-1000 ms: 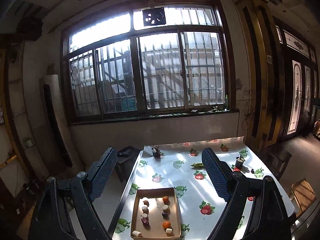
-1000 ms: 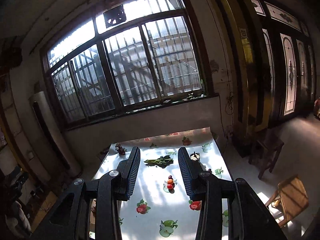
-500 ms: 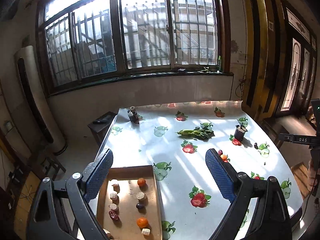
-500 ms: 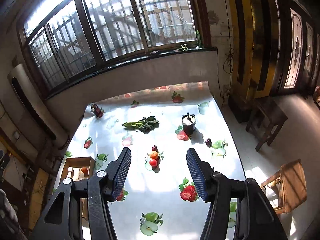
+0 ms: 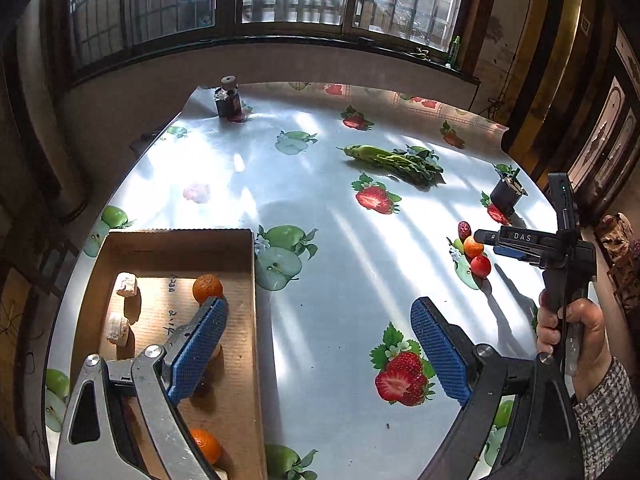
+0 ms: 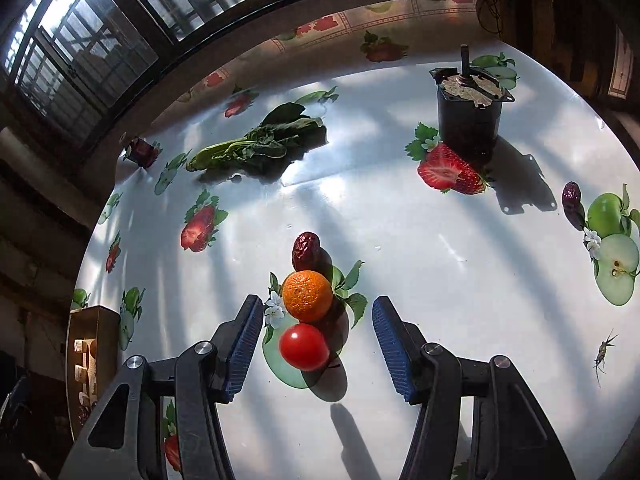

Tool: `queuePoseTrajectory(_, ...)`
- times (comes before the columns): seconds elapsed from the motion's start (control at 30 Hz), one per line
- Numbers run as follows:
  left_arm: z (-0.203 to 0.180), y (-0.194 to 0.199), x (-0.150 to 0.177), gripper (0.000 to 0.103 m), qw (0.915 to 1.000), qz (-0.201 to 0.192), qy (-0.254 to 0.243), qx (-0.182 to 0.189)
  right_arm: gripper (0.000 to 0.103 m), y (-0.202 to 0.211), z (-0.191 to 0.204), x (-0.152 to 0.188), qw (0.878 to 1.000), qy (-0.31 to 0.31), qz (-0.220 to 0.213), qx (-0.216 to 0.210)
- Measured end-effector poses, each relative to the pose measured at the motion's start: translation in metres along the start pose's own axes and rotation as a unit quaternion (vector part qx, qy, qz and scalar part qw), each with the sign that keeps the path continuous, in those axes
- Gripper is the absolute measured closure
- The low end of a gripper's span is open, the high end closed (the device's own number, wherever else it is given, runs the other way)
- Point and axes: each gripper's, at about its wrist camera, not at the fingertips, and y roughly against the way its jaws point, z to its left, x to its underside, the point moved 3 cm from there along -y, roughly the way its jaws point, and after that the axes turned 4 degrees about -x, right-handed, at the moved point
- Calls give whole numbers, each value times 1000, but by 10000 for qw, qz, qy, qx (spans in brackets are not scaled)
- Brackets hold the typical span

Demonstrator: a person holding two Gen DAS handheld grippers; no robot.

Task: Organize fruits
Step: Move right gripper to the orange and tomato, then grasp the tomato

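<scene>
A mandarin (image 6: 307, 295), a red tomato (image 6: 304, 346) and a dark red date (image 6: 306, 246) lie in a row on the fruit-print tablecloth. My right gripper (image 6: 316, 344) is open just above them, with the tomato between its blue pads and touching neither. A second date (image 6: 572, 200) lies far right. The same trio (image 5: 474, 248) shows in the left wrist view beside the right gripper (image 5: 486, 240). My left gripper (image 5: 318, 312) is open and empty, its left finger over the cardboard box (image 5: 176, 236). The box holds two mandarins (image 5: 207, 288) and white chunks (image 5: 126, 284).
Leafy greens (image 6: 260, 144) lie mid-table at the back. A black cylindrical motor (image 6: 468, 112) stands back right, and a small dark bottle (image 5: 229, 100) at the far left corner. An insect (image 6: 604, 350) sits at the right. A hand (image 5: 568, 328) grips the right tool.
Both grippers dropped from window height and tipped down toward the table. The right gripper's jaws widened and now flank the tomato; the left one came down over the box's right edge.
</scene>
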Motion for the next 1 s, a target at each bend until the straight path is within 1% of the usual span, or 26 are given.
queuePoseTrajectory(0.1,6,-12,2,10,10000,76,62,13,43,-20,8,-1,9999,81,104,62)
queuePoseTrajectory(0.17,9,-18,3,10,9999,118,94,-1,59,-30,17,0,9990,265,173,303)
queuePoseTrajectory(0.2,10,-20,4,10,9998,133,117,3,69,-32,22,1,9986,351,161,350)
queuePoseTrajectory(0.27,12,-23,7,10,9997,171,145,17,69,-35,32,6,9983,476,237,257)
queuePoseTrajectory(0.33,14,-25,10,10,9996,219,171,42,69,-35,44,14,9974,625,343,58)
queuePoseTrajectory(0.4,14,-25,14,10,9995,270,166,81,69,-28,58,28,9954,744,521,-312)
queuePoseTrajectory(0.47,11,-26,19,10,9994,310,127,122,69,-20,73,48,9897,870,795,-813)
queuePoseTrajectory(0.5,9,-27,21,10,9993,327,110,135,69,-17,80,59,9867,956,901,-962)
queuePoseTrajectory(0.57,5,-31,25,10,9991,380,115,165,68,-11,92,81,9819,1169,1016,-1095)
queuePoseTrajectory(0.63,-1,-36,29,10,9985,467,156,230,68,-11,97,98,9798,1310,1075,-1060)
queuePoseTrajectory(0.7,-8,-37,34,10,9981,516,139,294,68,-15,96,108,9798,1366,1154,-901)
queuePoseTrajectory(0.73,-11,-36,36,10,9981,518,108,308,68,-14,93,109,9798,1319,1184,-925)
queuePoseTrajectory(0.77,-14,-35,39,10,9982,510,64,321,68,-10,88,107,9802,1203,1163,-1056)
queuePoseTrajectory(0.83,-20,-34,44,10,9981,497,-27,353,68,6,72,94,9825,902,937,-1336)
queuePoseTrajectory(0.87,-22,-34,46,10,9980,503,-65,366,68,13,62,85,9843,749,797,-1385)
queuePoseTrajectory(0.93,-28,-38,50,10,9976,542,-125,406,68,26,37,73,9884,434,524,-1355)
queuePoseTrajectory(1.0,-34,-46,54,10,9969,635,-147,437,68,31,17,67,9910,176,390,-1269)
